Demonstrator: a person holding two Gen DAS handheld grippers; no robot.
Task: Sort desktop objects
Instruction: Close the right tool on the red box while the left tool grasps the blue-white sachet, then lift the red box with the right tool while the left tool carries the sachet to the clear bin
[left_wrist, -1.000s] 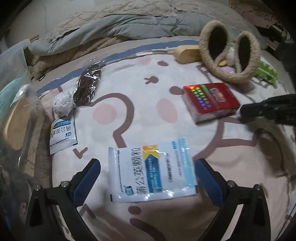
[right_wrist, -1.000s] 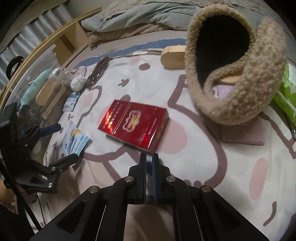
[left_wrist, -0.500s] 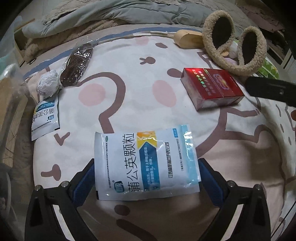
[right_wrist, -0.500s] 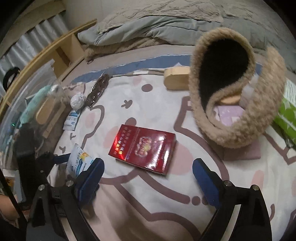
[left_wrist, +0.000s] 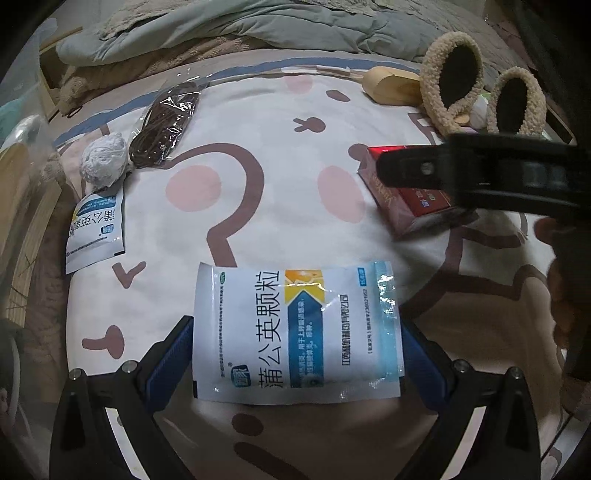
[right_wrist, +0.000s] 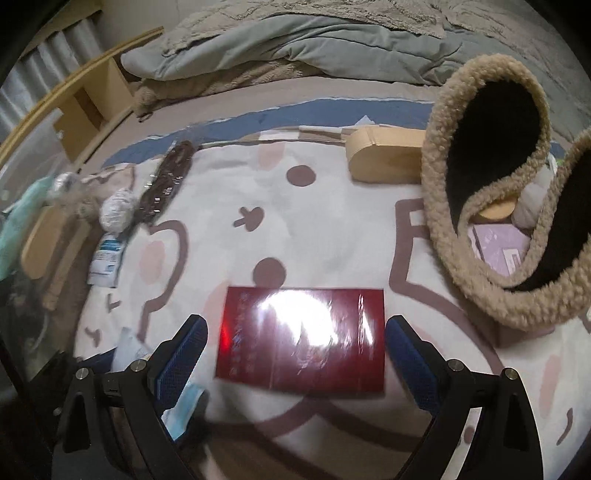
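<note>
Between my right gripper (right_wrist: 295, 350) pads: red box (right_wrist: 301, 338), flat on printed sheet (right_wrist: 332, 221), jaws spread wide, nothing gripped. Left gripper (left_wrist: 295, 354) also spread, straddling white sachet (left_wrist: 295, 328). Advice: lower squarely, centre box, squeeze across short sides.

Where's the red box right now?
In the right wrist view, the red box lies flat on the bedspread between the open right gripper's fingers, untouched.

Left wrist view: close, steeply downward onto the bed cover (left_wrist: 280, 206).
Right wrist view: likewise.
Shared: red box (right_wrist: 301, 341), fleece slippers (left_wrist: 452, 79).
</note>
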